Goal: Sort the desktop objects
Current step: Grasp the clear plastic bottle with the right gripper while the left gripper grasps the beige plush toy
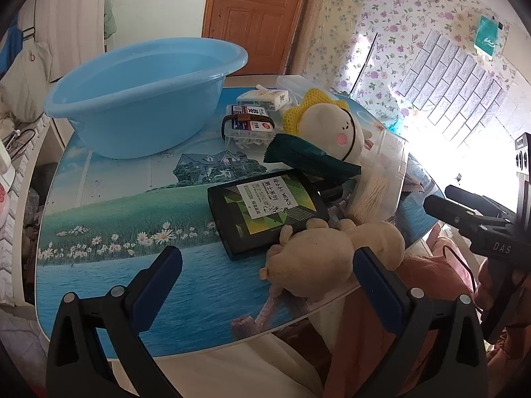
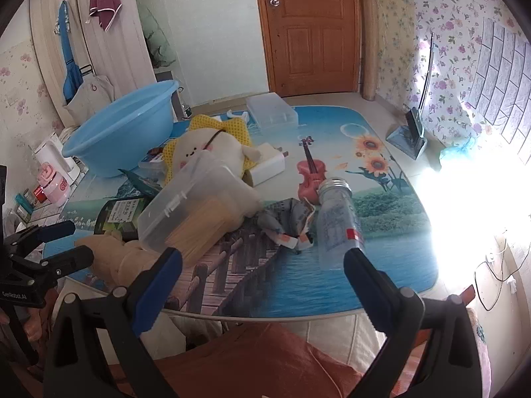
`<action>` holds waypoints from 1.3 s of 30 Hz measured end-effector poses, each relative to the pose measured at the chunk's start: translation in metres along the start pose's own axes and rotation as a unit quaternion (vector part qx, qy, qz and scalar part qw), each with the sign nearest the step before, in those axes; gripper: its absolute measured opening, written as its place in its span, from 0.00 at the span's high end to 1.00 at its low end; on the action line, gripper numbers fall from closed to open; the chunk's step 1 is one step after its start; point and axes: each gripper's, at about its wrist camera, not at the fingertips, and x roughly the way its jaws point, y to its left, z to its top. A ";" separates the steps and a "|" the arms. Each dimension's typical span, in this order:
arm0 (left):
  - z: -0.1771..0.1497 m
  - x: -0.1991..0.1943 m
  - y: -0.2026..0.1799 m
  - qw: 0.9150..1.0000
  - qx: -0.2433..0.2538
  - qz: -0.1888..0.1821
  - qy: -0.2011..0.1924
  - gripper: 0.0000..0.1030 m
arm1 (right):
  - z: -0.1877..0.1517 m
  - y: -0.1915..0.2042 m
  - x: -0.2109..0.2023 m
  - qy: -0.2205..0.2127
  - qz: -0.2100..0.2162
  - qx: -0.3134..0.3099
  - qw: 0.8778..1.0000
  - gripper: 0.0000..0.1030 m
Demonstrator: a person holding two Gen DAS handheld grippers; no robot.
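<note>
A heap of objects lies on a table with a printed landscape (image 1: 116,219). It holds a black labelled box (image 1: 265,212), a beige plush toy (image 1: 315,258), a white plush on a yellow pad (image 1: 332,126), a clear box of thin sticks (image 1: 378,182) and a green packet (image 1: 308,157). My left gripper (image 1: 268,252) hovers open over the near edge, just short of the beige plush. My right gripper (image 2: 264,255) is open too, above the near edge, with a clear silver-capped bottle (image 2: 335,222) and a crumpled wrapper (image 2: 288,219) ahead. Neither holds anything.
A light blue basin (image 1: 142,96) stands at the far left of the table. Behind the heap are a floss box (image 1: 249,126), a tissue pack (image 1: 264,98), a white charger (image 2: 268,162) and a clear lidded box (image 2: 270,111). A wooden door (image 2: 308,26) is beyond.
</note>
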 end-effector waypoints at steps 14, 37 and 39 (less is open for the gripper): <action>-0.004 0.001 -0.015 0.998 0.047 0.015 0.037 0.00 | 0.014 -0.046 -0.009 -0.023 -0.044 0.043 0.998 0.11; -0.008 0.008 -0.021 0.997 0.039 -0.048 0.038 0.39 | 0.014 -0.053 0.033 0.035 -0.023 0.025 0.999 0.62; -0.010 0.010 -0.023 0.997 0.046 -0.046 0.046 0.39 | 0.013 -0.051 0.032 0.036 -0.028 0.015 0.999 0.65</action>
